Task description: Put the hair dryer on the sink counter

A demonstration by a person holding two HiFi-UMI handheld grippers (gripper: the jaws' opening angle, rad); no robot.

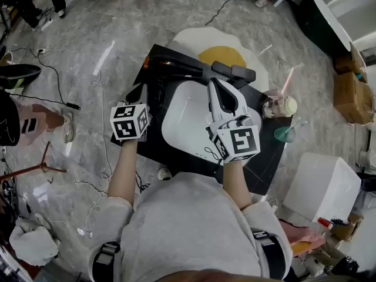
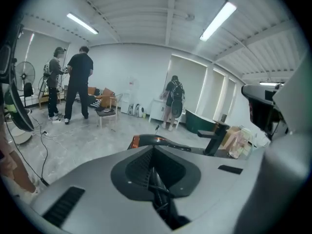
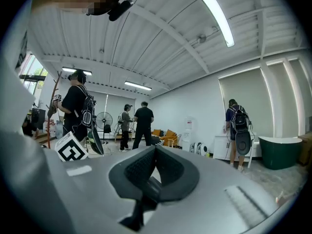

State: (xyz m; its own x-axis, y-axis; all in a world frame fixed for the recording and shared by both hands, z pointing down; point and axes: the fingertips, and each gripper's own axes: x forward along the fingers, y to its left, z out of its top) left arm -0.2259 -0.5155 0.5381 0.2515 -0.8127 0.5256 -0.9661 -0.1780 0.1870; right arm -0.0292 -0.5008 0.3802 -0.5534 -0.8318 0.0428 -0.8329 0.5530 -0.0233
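On sink counter [image 1: 265, 157]: cup [image 1: 281, 107] holds pale liquid, straw | left claw [image 2: 155, 151] closed, empty | right claw [image 3: 156, 149] closed

— Any words, brands or numbers to read here?
— None. The marker cube [image 1: 129, 121] behind the left claw [image 1: 137, 90] bears only black-and-white square patterns, no letters.
— And behind the right claw [image 1: 217, 86]?
— Its cube [image 1: 241, 141] is the same: blocky code marks, no digits.
— The cardboard boxes [image 1: 351, 90], well off to the right of the right claw?
— If they carry print, it is too small to tell.
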